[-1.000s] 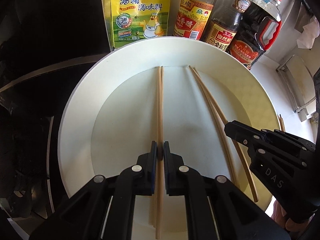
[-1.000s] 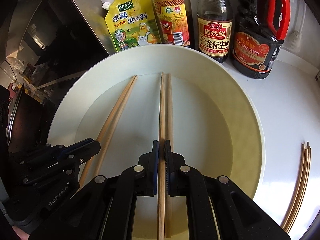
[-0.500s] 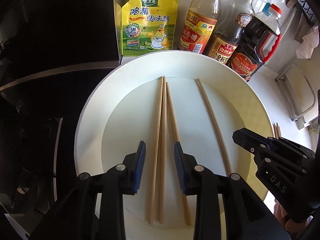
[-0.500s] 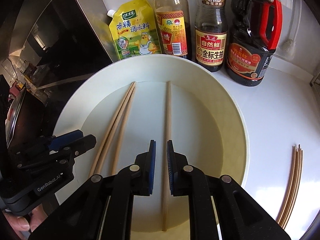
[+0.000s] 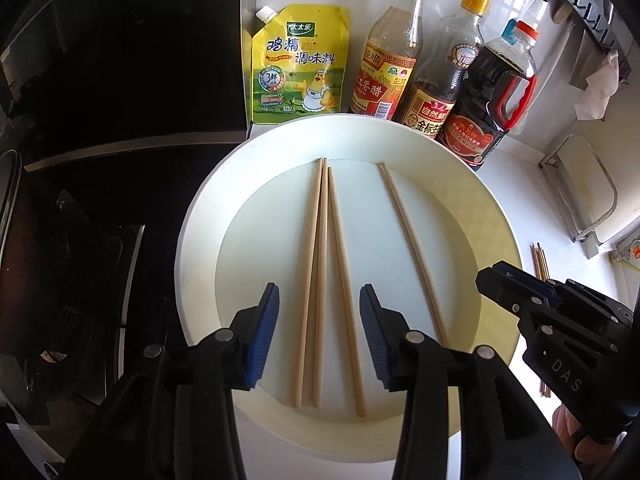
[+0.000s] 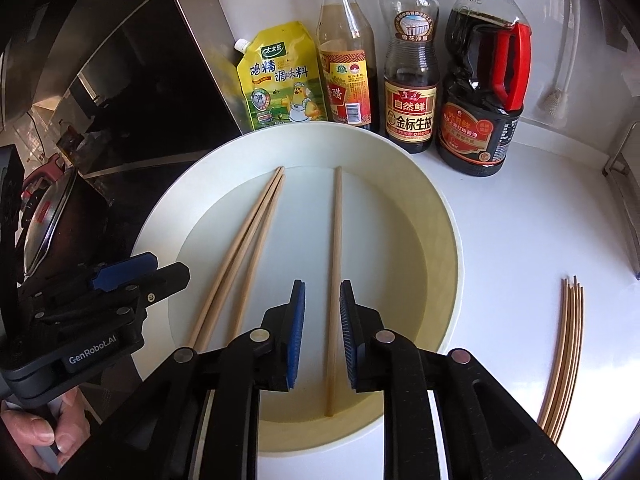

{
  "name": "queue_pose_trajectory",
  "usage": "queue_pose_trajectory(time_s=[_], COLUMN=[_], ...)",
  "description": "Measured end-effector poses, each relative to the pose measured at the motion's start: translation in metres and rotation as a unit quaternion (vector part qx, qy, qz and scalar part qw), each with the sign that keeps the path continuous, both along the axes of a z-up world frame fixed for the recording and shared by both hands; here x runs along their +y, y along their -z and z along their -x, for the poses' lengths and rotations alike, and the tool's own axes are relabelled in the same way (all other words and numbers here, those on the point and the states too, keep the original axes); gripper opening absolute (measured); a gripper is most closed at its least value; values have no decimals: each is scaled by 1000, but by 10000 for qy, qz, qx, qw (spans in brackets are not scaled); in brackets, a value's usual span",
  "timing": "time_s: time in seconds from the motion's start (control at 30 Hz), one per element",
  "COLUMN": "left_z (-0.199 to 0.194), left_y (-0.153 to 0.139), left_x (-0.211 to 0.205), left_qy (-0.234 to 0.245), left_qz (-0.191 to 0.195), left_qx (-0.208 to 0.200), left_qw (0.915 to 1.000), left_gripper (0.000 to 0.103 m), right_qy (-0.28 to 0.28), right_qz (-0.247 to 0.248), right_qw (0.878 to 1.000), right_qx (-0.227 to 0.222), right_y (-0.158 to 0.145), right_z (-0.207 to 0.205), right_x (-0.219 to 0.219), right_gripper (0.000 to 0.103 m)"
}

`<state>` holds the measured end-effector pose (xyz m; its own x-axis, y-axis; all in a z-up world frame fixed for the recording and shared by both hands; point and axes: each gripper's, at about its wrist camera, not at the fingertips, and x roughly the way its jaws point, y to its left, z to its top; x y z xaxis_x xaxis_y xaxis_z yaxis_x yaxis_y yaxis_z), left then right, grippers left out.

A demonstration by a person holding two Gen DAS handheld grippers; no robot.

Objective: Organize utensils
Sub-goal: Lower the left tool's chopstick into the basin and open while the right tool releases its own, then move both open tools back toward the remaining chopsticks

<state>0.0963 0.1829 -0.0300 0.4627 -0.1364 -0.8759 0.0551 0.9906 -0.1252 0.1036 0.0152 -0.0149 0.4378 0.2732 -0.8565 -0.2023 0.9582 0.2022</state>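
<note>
A large white plate (image 5: pixel 200 216) sat on the white surface (image 6: pixel 520 220), and four wooden chopsticks lay flat in its well. In the left wrist view, three chopsticks (image 5: pixel 320 280) lay close together, their far tips nearly meeting toward 12 o'clock and their near ends fanning apart toward 6 o'clock, while a single chopstick (image 5: pixel 412 248) lay apart at their 3 o'clock side, slanting toward 5 o'clock. The left hand-held gripper (image 5: pixel 318 332) hovered over the near ends of the three, its blue-padded jaws opening, the sticks between them but untouched by the pads. In the right wrist view, the right hand-held gripper (image 6: pixel 322 328) straddled the single chopstick, its jaws opening as well, with a narrow gap on each side of the stick. Beyond the plate at 12 o'clock stood a yellow chicken-seasoning pouch (image 5: pixel 298 66), a vinegar bottle (image 5: pixel 386 60), a soy sauce bottle (image 6: pixel 410 72) and a dark jug with a red handle (image 6: pixel 484 80). A bundle of thin bamboo skewers (image 6: pixel 566 352) lay on the surface at the plate's 3 o'clock, well apart from it. A black cooktop (image 5: pixel 100 140) bordered the plate at 9 o'clock.
</note>
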Motion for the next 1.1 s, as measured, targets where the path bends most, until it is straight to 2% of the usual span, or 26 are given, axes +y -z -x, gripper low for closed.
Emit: queue_pose_trajectory(time_s=[0.17, 0.2, 0.27, 0.3, 0.77, 0.9, 1.1], left_z=[12, 15, 20, 23, 49, 54, 60], left_y=[-8, -10, -13, -15, -27, -26, -24], left_x=[-4, -5, -6, -6, -49, -70, -108], left_qy=[-8, -18, -91, -123, -92, -52, 98], left_qz=[18, 21, 24, 55, 72, 99, 172], left_qx=[-70, -78, -107, -148, -275, -241, -220], left_qw=[10000, 10000, 9999, 9998, 9996, 9996, 9996], left_gripper=[49, 52, 64, 66, 76, 80, 81], right_qy=[11, 11, 16, 26, 243, 393, 724], right_qz=[-8, -4, 5, 8, 115, 164, 326], right_qw=[9999, 9999, 9999, 9999, 9993, 9988, 9968], right_qx=[-104, -121, -143, -157, -265, -239, -81], right_y=[-7, -8, -9, -10, -21, -19, -12], right_z=[15, 18, 24, 27, 67, 79, 97], right_x=[-7, -8, -12, -14, -70, -97, -148], right_gripper=[27, 27, 30, 31, 43, 47, 48])
